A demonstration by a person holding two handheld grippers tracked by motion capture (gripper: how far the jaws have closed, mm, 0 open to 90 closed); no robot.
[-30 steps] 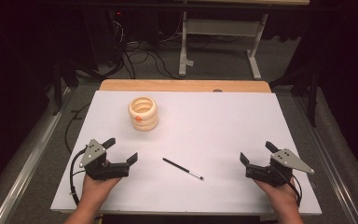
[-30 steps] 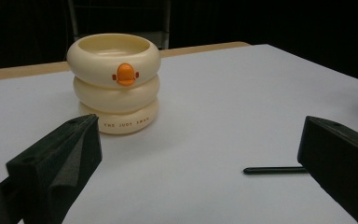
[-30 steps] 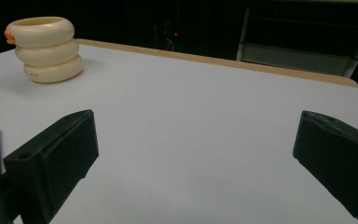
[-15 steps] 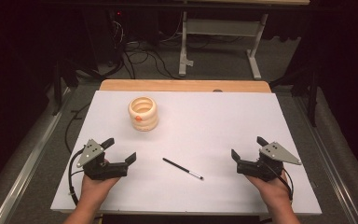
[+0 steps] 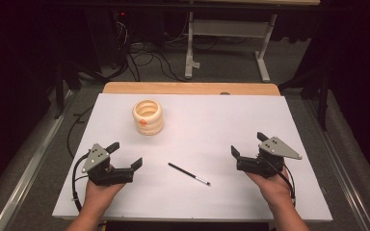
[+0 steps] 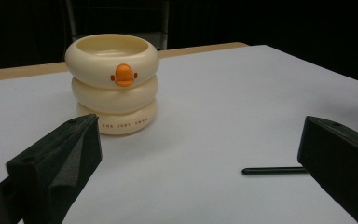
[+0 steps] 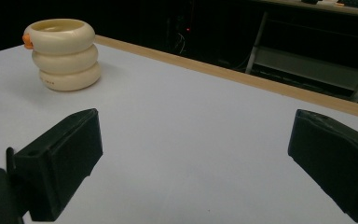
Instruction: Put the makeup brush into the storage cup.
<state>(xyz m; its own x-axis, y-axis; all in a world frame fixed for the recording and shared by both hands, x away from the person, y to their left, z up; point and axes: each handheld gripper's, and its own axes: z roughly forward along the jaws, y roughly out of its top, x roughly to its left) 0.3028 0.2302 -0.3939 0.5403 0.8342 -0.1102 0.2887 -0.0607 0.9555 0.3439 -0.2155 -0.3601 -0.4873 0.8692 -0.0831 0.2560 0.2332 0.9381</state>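
Observation:
A cream cup made of three stacked rings with an orange beak [image 5: 148, 116] [image 6: 113, 83] [image 7: 63, 53] stands upright on the white table [image 5: 221, 120], left of centre. A thin black pen with a silver tip [image 5: 189, 173] [image 6: 274, 170] lies flat near the front middle. My left gripper [image 5: 124, 154] [image 6: 200, 158] rests at the front left, jaws wide open and empty, facing the cup and pen. My right gripper [image 5: 248, 144] [image 7: 196, 163] sits at the front right, open and empty, pointing toward the cup across bare table.
A wooden strip [image 5: 192, 88] borders the table's far edge. Beyond it on the dark floor are a metal frame stand [image 5: 226, 43] and loose cables [image 5: 139, 53]. Metal rails [image 5: 24, 168] run along both sides of the table.
My right gripper has slid left toward the pen and turned a little. The left gripper, the cup and the pen have stayed in place.

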